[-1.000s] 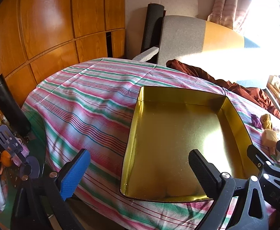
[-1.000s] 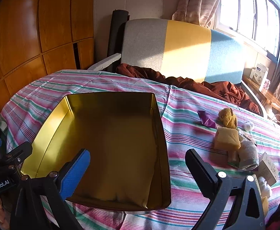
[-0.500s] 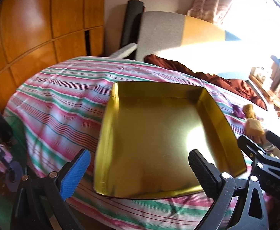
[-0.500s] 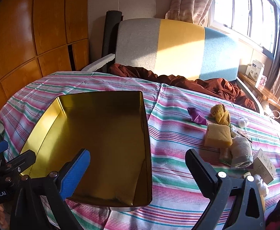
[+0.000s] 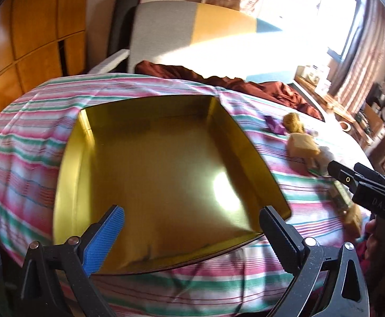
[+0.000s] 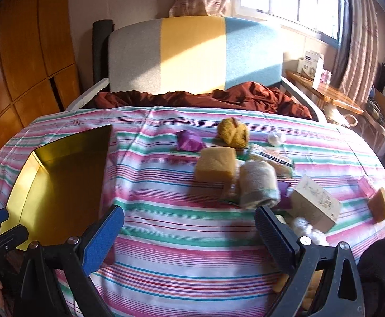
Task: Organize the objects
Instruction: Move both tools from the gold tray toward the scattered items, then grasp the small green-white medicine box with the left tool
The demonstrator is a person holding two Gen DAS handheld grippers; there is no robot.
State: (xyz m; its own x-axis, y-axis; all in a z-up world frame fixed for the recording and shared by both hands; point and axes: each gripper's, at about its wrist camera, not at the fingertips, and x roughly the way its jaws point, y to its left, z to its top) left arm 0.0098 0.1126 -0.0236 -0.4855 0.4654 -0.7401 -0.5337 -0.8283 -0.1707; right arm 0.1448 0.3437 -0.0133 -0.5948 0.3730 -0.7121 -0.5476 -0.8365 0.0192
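1. Gold tin empty on striped cloth; sponge, rolled towel, carton right of the tin.
2. Left gripper and right gripper: jaws wide, nothing held.
3. Sponge looks light and squashy; pinch its flat sides.

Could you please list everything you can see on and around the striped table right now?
tin tray: 1, gold, left on tablecloth, empty
tablecloth: 1, pink-green striped
sponge: 1, yellow, middle
rolled towel: 1, beige, beside sponge
yarn ball: 1, mustard
wrapper: 1, purple
carton: 1, cream, right
sofa: 1, grey-yellow-blue, behind
blanket: 1, maroon, on sofa
left gripper: open
right gripper: open
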